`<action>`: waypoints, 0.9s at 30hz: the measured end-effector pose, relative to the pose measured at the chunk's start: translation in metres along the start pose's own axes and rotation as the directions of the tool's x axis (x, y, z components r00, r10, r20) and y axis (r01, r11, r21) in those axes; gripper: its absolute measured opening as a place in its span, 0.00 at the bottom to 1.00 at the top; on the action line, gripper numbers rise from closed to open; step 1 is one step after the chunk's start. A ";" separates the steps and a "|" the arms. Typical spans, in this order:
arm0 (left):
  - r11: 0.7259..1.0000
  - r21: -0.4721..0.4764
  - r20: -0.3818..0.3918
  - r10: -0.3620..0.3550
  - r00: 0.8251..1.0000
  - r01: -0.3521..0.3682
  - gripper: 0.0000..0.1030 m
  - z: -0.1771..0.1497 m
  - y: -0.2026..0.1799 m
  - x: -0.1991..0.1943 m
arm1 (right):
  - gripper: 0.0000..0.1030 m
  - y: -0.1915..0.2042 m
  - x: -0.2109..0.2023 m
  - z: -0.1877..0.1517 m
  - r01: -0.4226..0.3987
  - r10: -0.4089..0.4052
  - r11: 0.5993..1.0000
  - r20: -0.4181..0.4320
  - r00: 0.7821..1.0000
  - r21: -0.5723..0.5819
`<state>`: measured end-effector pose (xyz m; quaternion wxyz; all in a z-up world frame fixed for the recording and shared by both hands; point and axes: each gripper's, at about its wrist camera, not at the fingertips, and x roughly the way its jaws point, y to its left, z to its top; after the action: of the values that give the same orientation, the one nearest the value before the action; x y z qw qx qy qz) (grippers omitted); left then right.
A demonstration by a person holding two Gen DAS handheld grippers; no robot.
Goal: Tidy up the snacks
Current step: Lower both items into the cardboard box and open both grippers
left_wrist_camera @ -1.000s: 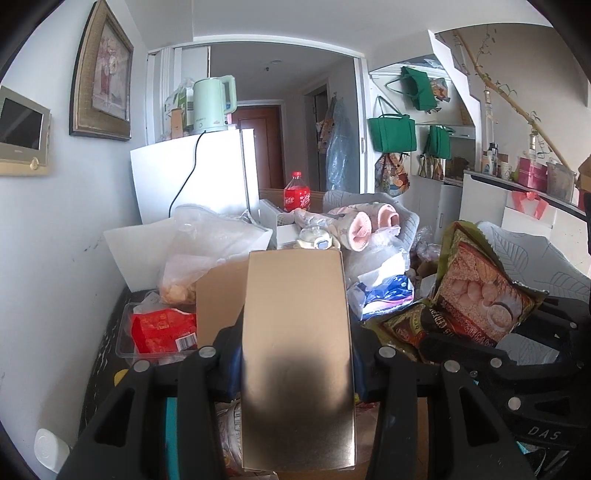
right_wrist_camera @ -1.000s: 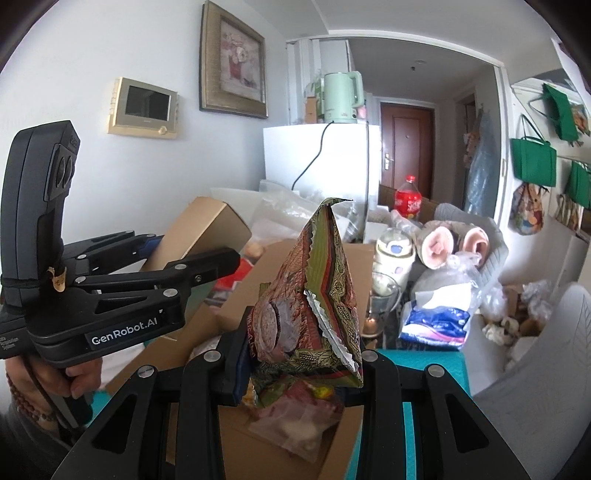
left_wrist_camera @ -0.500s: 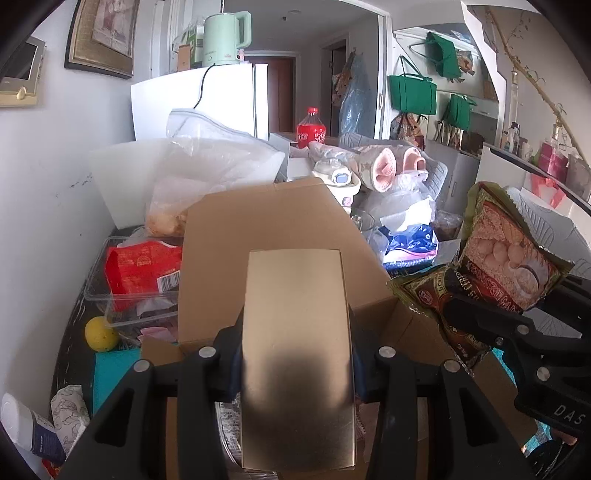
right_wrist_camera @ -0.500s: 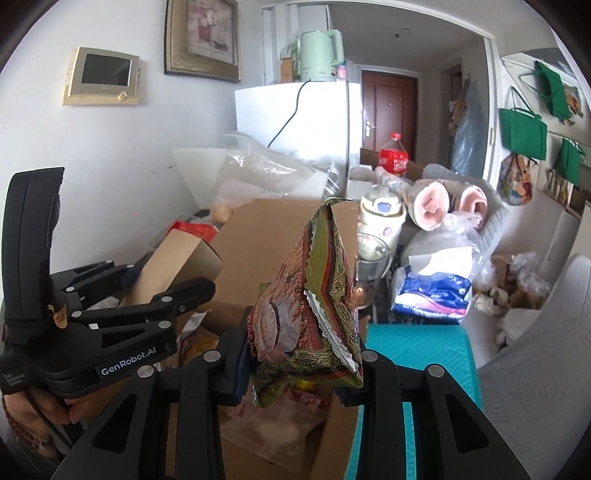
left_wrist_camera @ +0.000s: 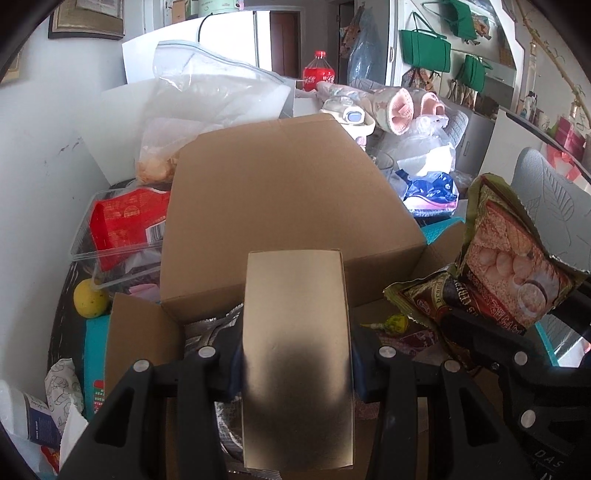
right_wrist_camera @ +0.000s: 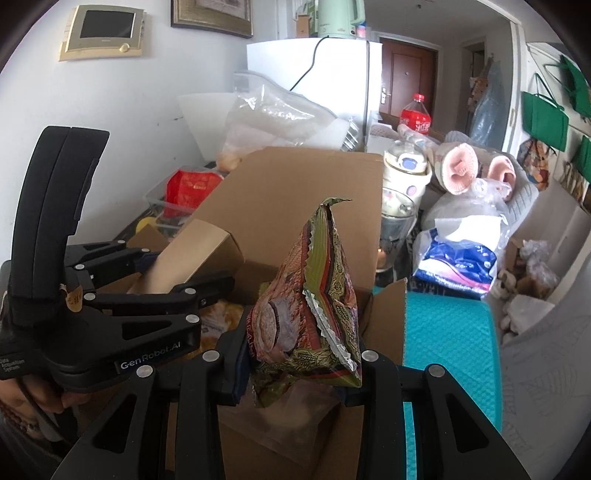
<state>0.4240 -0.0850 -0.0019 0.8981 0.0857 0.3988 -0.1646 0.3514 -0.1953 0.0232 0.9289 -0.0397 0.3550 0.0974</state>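
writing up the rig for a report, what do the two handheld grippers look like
Both are matte black plastic with silver round screw heads on their angular fingers. The left gripper has white "GenRobot.AI" lettering on its side, a tall curved black handle and a small tan sticker. The right gripper has dark blue pads inside its jaws.

A cluttered home: white fridge (right_wrist_camera: 314, 85), framed picture (right_wrist_camera: 212, 14), hanging green bags (left_wrist_camera: 424, 51).
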 end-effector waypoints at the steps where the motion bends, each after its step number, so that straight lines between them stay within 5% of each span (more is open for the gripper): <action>1: 1.000 0.003 -0.013 0.009 1.000 -0.009 0.43 0.000 -0.001 0.003 | 0.34 0.000 0.002 -0.001 0.016 -0.016 1.000 -0.010 1.000 -0.010; 5: 0.999 0.028 -0.060 0.024 0.998 -0.022 0.45 -0.002 -0.006 0.014 | 0.36 -0.002 0.009 -0.003 0.049 -0.049 0.999 -0.039 0.998 -0.009; 11: 1.000 0.007 -0.127 0.024 0.992 -0.024 0.54 -0.005 -0.004 0.026 | 0.58 -0.007 0.014 -0.006 0.079 -0.080 0.997 -0.065 0.995 -0.005; 14: 0.999 0.006 -0.110 0.051 0.993 -0.050 0.63 -0.005 -0.003 0.023 | 0.60 -0.008 0.013 -0.006 0.076 -0.076 0.997 -0.062 0.995 0.001; 27: 0.997 -0.012 -0.035 0.073 0.997 -0.074 0.63 0.010 -0.004 -0.018 | 0.63 -0.009 -0.017 0.002 0.115 -0.115 0.993 0.000 0.993 0.008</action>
<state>0.4175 -0.0877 0.0183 0.8970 0.0972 0.4120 -0.1272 0.3423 -0.2059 0.0362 0.9332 -0.0563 0.3525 0.0423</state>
